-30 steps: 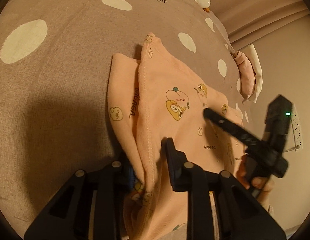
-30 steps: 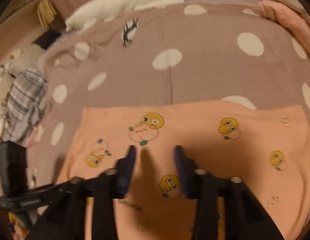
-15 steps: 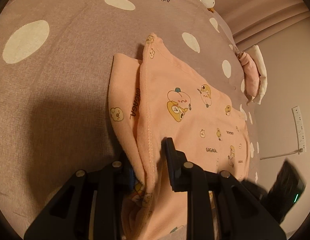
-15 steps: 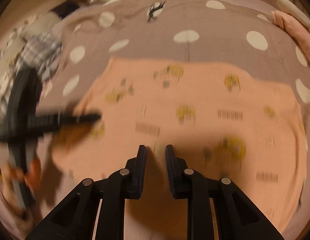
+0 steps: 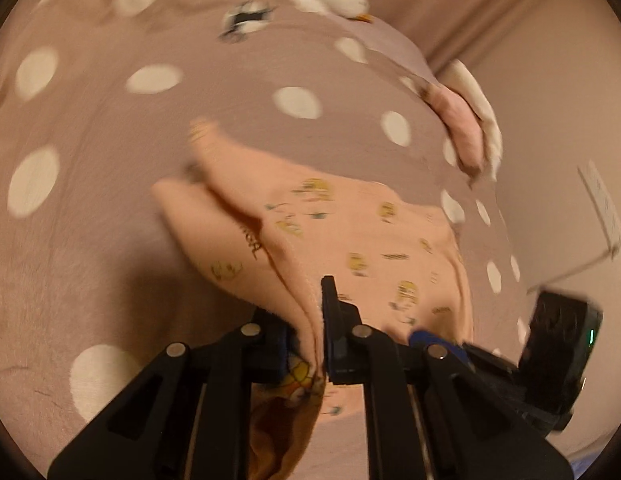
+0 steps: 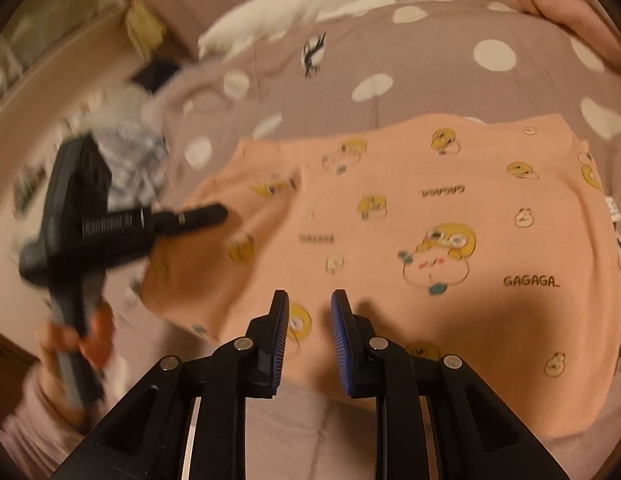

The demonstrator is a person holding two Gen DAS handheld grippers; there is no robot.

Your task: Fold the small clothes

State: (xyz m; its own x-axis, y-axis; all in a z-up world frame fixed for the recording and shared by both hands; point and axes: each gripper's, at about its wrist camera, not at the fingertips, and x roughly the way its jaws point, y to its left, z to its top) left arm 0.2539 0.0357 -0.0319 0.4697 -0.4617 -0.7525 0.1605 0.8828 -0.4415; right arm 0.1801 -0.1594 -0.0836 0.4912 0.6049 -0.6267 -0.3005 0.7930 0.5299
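A peach baby garment printed with yellow ducks lies on the dotted mauve bedspread. My left gripper has the garment's folded left edge between its jaws, which are closing, and that edge is lifted off the bed. In the right wrist view the garment lies spread flat, with the left gripper at its raised left side and a hand on its handle. My right gripper hovers over the garment's near hem, open, with nothing between its blue pads. Its body shows at the left wrist view's lower right.
A white goose plush lies along the bed's far side. Folded pink and white clothes sit at the bed's right edge. A plaid cloth lies off the bed's left side. A power strip hangs on the wall.
The left gripper has risen and swung, pulling the garment's left edge up with it. The right gripper has drawn back to the garment's near hem, its jaws narrower than a second ago.
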